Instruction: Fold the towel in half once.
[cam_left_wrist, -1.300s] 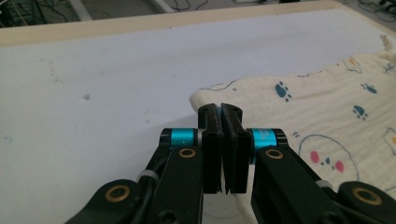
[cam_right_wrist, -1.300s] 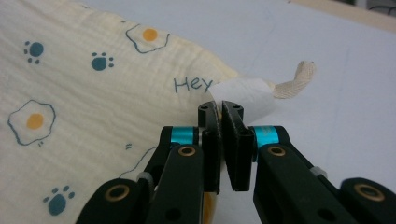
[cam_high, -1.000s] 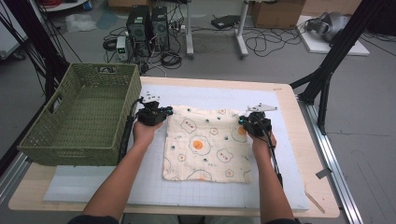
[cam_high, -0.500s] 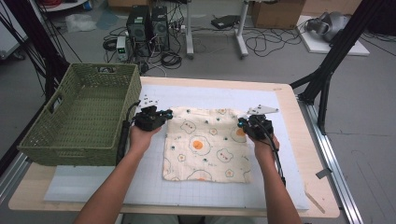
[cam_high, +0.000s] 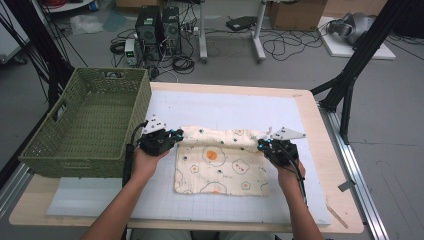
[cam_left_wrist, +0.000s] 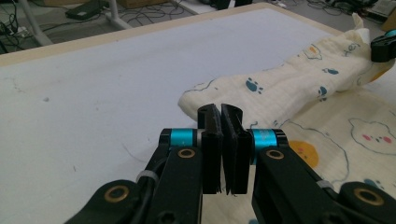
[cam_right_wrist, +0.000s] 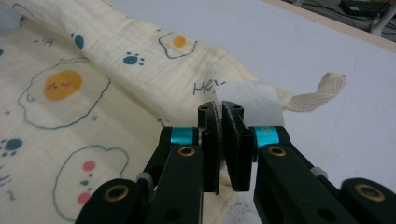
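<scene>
Both far corners have folded toward me, each hand-held gripper, left (cam_high: 172, 136) and right (cam_high: 263, 146), clamping the soft, light cloth (cam_high: 222, 167) beside the basket (cam_high: 87, 127).

I see a soft cloth (cam_high: 220, 162), cream, thin and a bit crinkly, with printed eggs and paws. It looks matt, not shiny. A woven tape loop (cam_right_wrist: 322, 91) and a thin papery label (cam_right_wrist: 250, 100) stick out at its corner. My left hand-held gripper (cam_left_wrist: 223, 147) is black plastic, a little glossy, with shiny blue metal rings and brass-coloured rivets. My right hand-held gripper (cam_right_wrist: 224, 144) looks the same. The pads (cam_right_wrist: 236, 140) look dull and rubbery. The bench (cam_high: 320, 165) has a pale wood edge and a smooth, matt white mat (cam_high: 225, 110). The green basket (cam_high: 90, 130) is woven and looks rough.
</scene>
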